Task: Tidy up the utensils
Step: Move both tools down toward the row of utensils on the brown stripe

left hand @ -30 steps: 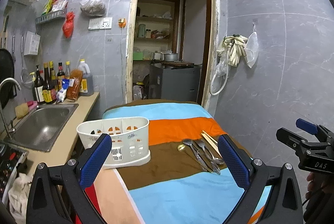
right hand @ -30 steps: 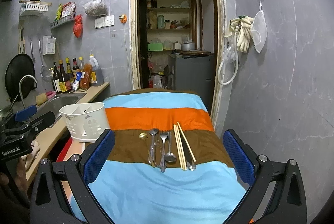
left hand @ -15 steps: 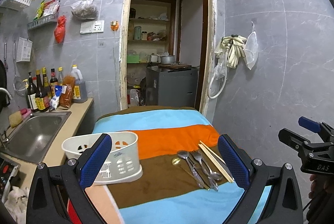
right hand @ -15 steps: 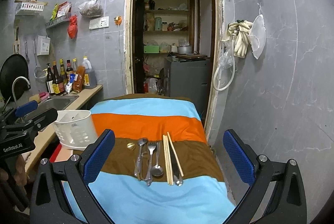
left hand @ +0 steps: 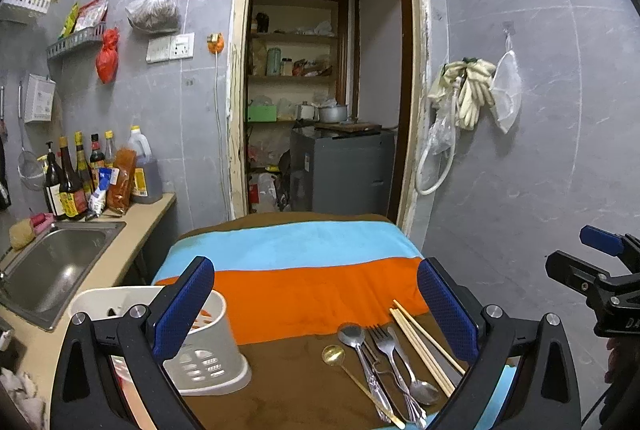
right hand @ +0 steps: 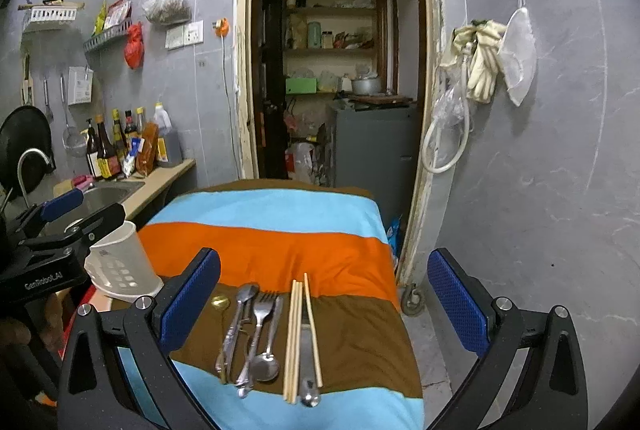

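Metal spoons, a fork [right hand: 260, 326], a small gold spoon [right hand: 220, 302] and wooden chopsticks [right hand: 298, 334] lie side by side on the brown stripe of a striped cloth [right hand: 264, 242]. A white slotted utensil holder [right hand: 120, 262] stands at the cloth's left edge. My right gripper [right hand: 324, 294] hovers open above the utensils, empty. My left gripper [left hand: 316, 310] is open too, its left finger in front of the white holder [left hand: 200, 346], with the utensils [left hand: 384, 362] low between its fingers. The left gripper also shows at the left edge of the right wrist view.
A counter with a steel sink [left hand: 52, 262] and sauce bottles [left hand: 76, 177] runs along the left. Behind the table an open doorway [left hand: 324, 101] leads to shelves and a grey cabinet. Gloves and a hose [left hand: 464, 101] hang on the right wall.
Both views have shifted left and closer to the table: the holder and utensils sit lower and nearer. Both grippers stay open and empty.
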Action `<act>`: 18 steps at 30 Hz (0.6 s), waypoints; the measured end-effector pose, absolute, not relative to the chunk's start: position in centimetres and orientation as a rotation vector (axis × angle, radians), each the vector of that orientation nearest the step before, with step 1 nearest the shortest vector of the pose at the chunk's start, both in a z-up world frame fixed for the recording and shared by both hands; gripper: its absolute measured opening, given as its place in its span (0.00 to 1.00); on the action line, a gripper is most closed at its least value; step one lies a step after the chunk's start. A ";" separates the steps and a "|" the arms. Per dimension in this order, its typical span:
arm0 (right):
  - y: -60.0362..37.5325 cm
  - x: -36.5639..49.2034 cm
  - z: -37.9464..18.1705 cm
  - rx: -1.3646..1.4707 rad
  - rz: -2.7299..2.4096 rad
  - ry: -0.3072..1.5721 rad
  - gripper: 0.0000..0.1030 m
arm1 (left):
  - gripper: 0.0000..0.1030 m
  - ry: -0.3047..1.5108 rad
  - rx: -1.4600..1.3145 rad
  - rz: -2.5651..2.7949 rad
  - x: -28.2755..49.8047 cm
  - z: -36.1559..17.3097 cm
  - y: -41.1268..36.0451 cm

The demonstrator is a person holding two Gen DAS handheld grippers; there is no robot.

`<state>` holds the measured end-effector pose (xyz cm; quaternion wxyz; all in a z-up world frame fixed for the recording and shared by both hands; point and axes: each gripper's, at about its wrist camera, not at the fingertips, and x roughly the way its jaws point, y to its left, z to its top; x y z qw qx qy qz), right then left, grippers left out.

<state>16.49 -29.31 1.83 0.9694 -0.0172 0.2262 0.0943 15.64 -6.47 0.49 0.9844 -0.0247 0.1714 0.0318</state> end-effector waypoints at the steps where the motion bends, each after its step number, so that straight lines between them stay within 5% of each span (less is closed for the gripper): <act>1: -29.5 17.3 1.5 -0.027 0.194 0.471 0.99 | 0.99 0.358 -0.051 0.064 16.3 0.2 -6.6; 16: -31.2 25.6 -7.1 0.101 0.315 0.692 0.98 | 0.99 0.611 -0.158 0.070 22.2 -6.7 -7.0; 18: -31.0 26.5 -8.3 0.106 0.330 0.715 0.88 | 0.99 0.642 -0.184 0.071 22.9 -7.8 -6.7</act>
